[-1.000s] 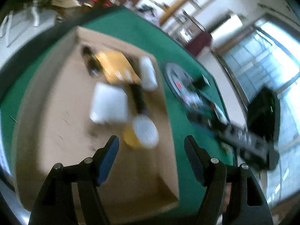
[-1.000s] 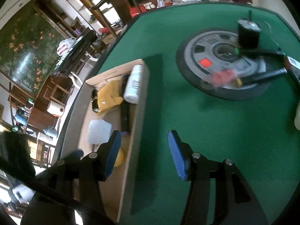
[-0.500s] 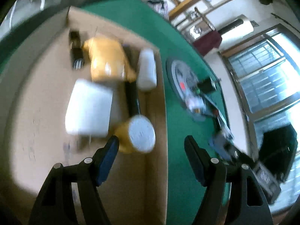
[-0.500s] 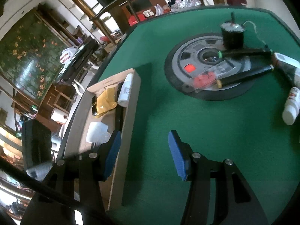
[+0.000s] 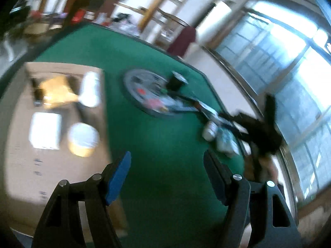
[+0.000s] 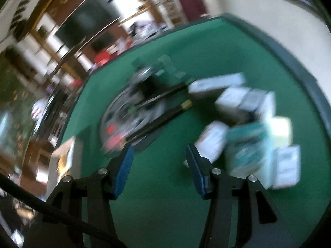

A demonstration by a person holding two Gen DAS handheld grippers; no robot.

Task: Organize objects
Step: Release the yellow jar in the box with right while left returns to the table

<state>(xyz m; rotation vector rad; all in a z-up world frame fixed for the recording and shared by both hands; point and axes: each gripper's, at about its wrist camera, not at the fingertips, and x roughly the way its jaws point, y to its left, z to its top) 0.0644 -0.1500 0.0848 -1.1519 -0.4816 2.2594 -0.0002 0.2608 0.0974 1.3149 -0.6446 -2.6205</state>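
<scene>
Lying in the shallow brown cardboard box [image 5: 18, 165] on the green felt table [image 5: 165, 155]: a white square container [image 5: 44, 130], a yellow tub with white lid [image 5: 82, 139], a white bottle [image 5: 90, 88] and a yellow pouch [image 5: 55, 91]. Blurred white and teal cartons [image 6: 254, 132] sit heaped just right of a grey round disc [image 6: 132, 111]. Left gripper [image 5: 166, 177] and right gripper [image 6: 159, 170] hang over bare felt, jaws spread, holding nothing.

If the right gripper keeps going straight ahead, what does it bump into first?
Probably the bare green table: that is what shows between the open right gripper fingers. The round gray disc lies farther ahead to the left, and the pile of boxes sits off to the right. The picture is blurry, so depth is uncertain.
</scene>
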